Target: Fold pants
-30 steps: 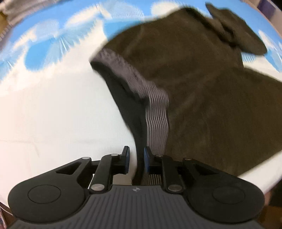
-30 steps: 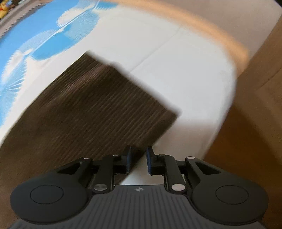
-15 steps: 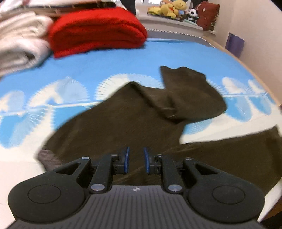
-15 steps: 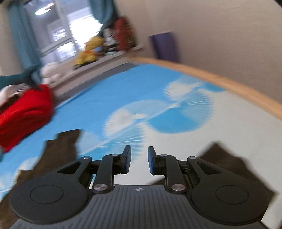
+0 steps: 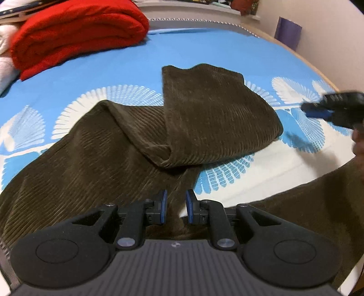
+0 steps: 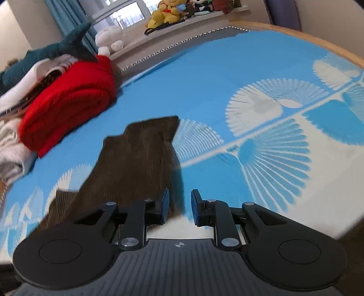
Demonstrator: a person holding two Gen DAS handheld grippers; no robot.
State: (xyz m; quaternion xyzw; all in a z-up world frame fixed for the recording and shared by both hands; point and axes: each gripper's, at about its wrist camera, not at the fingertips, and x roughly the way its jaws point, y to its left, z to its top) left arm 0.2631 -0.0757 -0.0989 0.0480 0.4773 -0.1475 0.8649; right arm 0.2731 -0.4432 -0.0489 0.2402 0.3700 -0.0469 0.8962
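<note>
Dark olive corduroy pants [image 5: 118, 145] lie spread on a bed with a blue and white patterned sheet [image 5: 204, 50]. One leg is bent back on itself with its hem [image 5: 200, 70] pointing away; the other leg [image 5: 307, 205] runs off to the right. My left gripper [image 5: 175, 208] hovers open over the crotch area, holding nothing. My right gripper [image 6: 179, 208] is open and empty, just right of the bent leg [image 6: 136, 159]. It also shows, blurred, at the right edge of the left wrist view [image 5: 334, 109].
A folded red blanket [image 5: 75, 34] and white bedding [image 6: 9, 141] sit at the bed's far left. Plush toys [image 6: 168, 11] line a window ledge beyond. A wooden bed edge [image 6: 307, 38] and a purple object [image 5: 287, 31] are at the right.
Both grippers have lifted and tilted up from the near bed edge. The left has let go of the waistband it was shut on. The right has swung from the leg hem toward the bent leg.
</note>
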